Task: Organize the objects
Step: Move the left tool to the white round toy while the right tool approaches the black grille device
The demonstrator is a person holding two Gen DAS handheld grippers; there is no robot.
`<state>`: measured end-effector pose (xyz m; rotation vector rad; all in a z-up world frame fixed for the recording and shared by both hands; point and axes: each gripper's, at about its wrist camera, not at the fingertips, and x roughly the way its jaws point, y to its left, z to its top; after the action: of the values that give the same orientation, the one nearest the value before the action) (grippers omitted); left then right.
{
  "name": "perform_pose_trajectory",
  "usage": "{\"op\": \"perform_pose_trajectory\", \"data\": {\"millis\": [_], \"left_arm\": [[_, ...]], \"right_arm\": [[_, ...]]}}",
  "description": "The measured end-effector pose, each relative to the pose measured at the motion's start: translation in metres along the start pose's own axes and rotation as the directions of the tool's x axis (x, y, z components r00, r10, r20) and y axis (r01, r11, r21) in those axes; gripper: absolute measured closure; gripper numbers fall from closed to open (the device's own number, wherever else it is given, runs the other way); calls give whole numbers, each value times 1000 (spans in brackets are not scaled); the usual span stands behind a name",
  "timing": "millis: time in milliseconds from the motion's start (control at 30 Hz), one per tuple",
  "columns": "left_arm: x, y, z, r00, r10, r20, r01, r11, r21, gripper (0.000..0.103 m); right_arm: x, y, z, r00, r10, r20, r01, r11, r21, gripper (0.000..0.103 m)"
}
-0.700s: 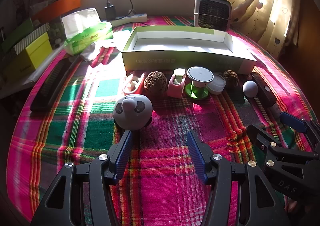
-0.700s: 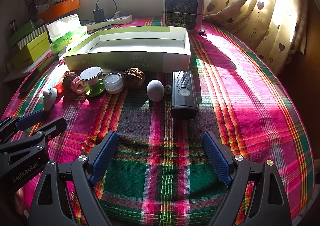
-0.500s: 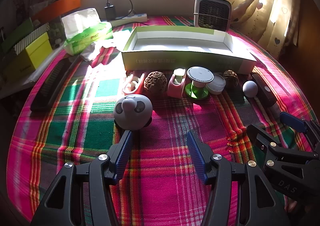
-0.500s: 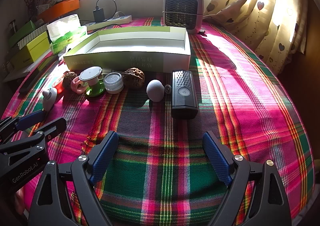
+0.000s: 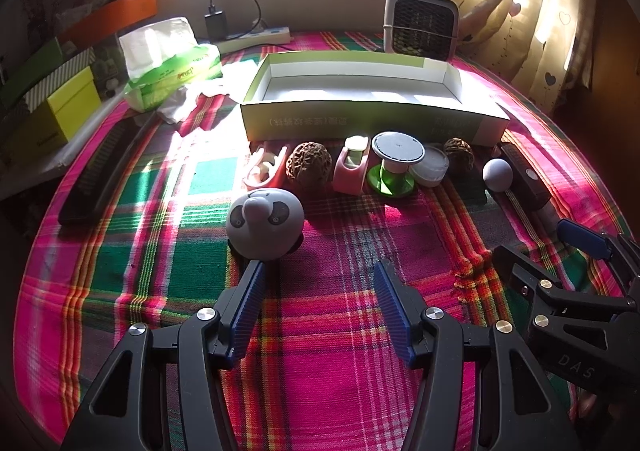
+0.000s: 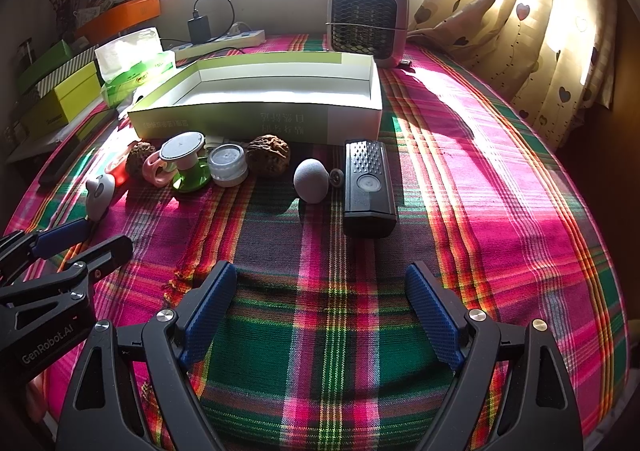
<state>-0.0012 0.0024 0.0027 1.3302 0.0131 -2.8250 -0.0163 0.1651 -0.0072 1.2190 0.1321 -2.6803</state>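
Note:
An open green-and-white box [image 5: 372, 119] [image 6: 256, 115] lies at the back of the plaid cloth. In front of it runs a row of small things: a pink clip [image 5: 262, 171], a walnut [image 5: 310, 165], a pink holder [image 5: 352, 167], a green spool [image 5: 394, 167] [image 6: 188, 163], a white jar [image 6: 228, 165], a second walnut [image 6: 268, 153], a grey ball [image 6: 312, 181] and a black device [image 6: 368, 187]. A grey panda toy [image 5: 264, 223] sits just ahead of my left gripper [image 5: 320, 275], which is open and empty. My right gripper [image 6: 320, 279] is open and empty too, short of the ball and device.
A small heater [image 6: 368, 23] stands behind the box. A tissue pack [image 5: 172, 59], a power strip [image 6: 224, 41] and green and yellow boxes [image 5: 60, 107] crowd the back left. A black comb-like bar [image 5: 100, 175] lies at the left. Curtains [image 6: 540, 31] hang at the right.

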Motion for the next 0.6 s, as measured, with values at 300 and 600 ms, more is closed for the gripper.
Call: {"op": "perform_pose_trajectory", "data": {"millis": [300, 600], "left_arm": [[-1, 0, -2, 1000, -12, 4, 12, 1000, 12, 49], [-6, 18, -6, 1000, -24, -4, 24, 1000, 12, 49]], "right_arm": [[0, 2, 0, 1000, 10, -2, -10, 1000, -8, 16], [-2, -15, 0, 1000, 0, -12, 0, 1000, -1, 17]]}}
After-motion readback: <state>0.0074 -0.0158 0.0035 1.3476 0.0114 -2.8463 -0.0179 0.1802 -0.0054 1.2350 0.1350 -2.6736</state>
